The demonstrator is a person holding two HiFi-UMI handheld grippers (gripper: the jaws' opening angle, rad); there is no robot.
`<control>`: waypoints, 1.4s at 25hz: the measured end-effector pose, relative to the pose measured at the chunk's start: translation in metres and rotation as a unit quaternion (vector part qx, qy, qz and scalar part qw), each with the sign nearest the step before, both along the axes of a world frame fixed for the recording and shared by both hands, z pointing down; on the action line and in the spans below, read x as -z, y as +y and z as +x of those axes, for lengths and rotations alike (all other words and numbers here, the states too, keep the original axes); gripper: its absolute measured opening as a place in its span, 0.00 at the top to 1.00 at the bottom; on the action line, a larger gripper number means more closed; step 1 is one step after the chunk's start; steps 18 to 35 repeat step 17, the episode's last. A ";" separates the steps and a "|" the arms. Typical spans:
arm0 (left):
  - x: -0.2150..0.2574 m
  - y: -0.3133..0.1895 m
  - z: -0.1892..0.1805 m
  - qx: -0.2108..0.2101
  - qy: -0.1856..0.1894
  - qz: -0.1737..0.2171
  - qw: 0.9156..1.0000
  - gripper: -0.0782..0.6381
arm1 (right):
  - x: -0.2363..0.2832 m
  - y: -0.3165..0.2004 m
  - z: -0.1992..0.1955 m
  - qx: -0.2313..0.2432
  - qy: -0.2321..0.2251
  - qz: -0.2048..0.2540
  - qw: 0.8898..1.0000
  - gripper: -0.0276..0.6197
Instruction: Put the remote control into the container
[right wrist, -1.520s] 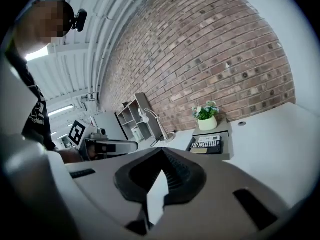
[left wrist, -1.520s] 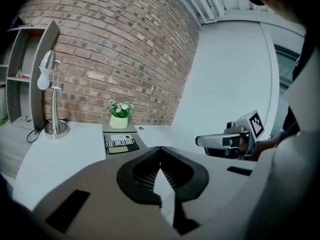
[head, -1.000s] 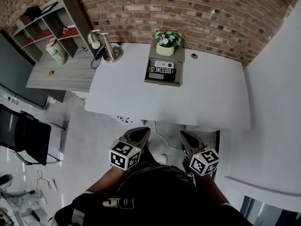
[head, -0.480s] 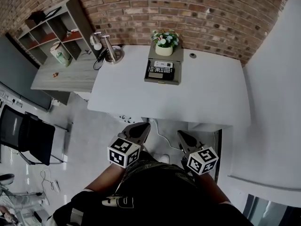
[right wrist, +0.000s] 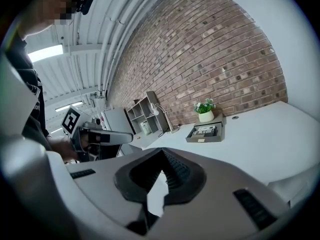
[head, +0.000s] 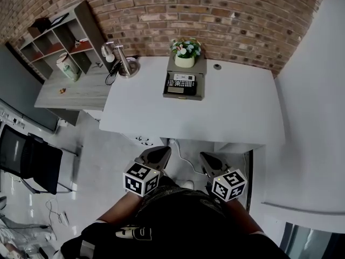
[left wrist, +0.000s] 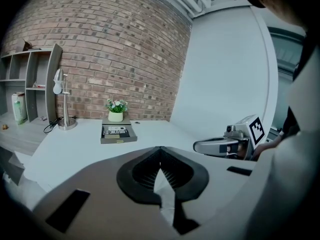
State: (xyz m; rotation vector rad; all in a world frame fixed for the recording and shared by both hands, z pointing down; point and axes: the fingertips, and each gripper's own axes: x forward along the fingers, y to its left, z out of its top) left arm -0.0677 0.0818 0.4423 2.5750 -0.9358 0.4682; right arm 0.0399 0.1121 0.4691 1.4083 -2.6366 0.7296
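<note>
**Brick wall (head: 226, 15) behind, distant detail lost**

White surface (head: 232, 112) carries a grey container (head: 200, 88) at twelve o'clock, the remote control (head: 181, 83) lying in it, buttons too small to read. Left tool (head: 163, 151) and right tool (head: 204, 156) hang at six o'clock, short of its edge, both pressed together on nothing. Container depth cannot be judged.

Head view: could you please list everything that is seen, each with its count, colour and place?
table: one, white, centre
container: one, grey, far middle of table
remote control: one, black with pale keys, lying in the container
potted plant: one, white pot, container's far end
lamp: one, silver, table's far left corner
side desk: one, grey, left of table
shelf unit: one, grey, on side desk
chair: one, black, floor, left
left gripper: grey, shut, empty, before the table
right gripper: grey, shut, empty, beside it
</note>
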 end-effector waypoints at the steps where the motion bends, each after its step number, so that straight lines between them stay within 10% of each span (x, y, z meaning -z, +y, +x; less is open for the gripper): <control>1: 0.001 0.000 0.000 0.000 0.000 0.001 1.000 0.88 | 0.000 0.000 0.001 0.000 0.000 0.000 1.000 0.95; 35: 0.004 -0.001 0.004 0.000 0.003 0.005 1.000 0.88 | -0.001 0.003 0.001 0.010 0.008 -0.001 1.000 0.95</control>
